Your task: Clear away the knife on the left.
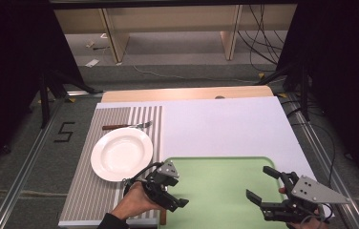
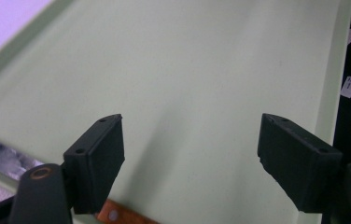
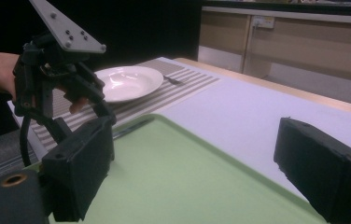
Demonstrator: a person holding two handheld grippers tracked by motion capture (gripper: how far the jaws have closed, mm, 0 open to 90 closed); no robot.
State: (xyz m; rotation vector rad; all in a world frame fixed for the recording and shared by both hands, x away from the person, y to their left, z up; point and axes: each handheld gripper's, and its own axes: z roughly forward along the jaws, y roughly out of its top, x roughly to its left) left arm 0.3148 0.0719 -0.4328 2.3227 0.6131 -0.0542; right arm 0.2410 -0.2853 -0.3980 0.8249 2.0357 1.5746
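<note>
Left claw [image 1: 180,193] sits over the near-left corner of the green tray [image 1: 225,191], jaws spread apart, nothing between them. From the left claw's own view [image 2: 190,154] the gap frames bare tray surface. At the bottom of that view lies a brown handle with a rivet [image 2: 117,215], cut off by the frame edge and partly covered by the left jaw; a blurred strip of metal [image 2: 5,161] lies at the left edge, too soft to make out clearly. Together they read as a knife lying along the tray's left rim. In the high view only a short brown stub [image 1: 163,217] shows below the hand [image 1: 132,202], the rest hidden under the claw.

Right claw [image 1: 263,186] is over the near-right part of the tray, jaws wide apart and empty; its body is cut off by the bottom edge. In its own view [image 3: 192,172] the jaws frame open tray, with the left claw [image 3: 82,93] beyond, at the tray's far rim.

On the striped placemat [image 1: 79,191] left of the tray: a white plate [image 1: 121,153], and just beyond it a fork [image 1: 127,126] with a brown handle. All rests on the white counter [image 1: 225,129]; the placemat's near corner is covered by the forearm.
</note>
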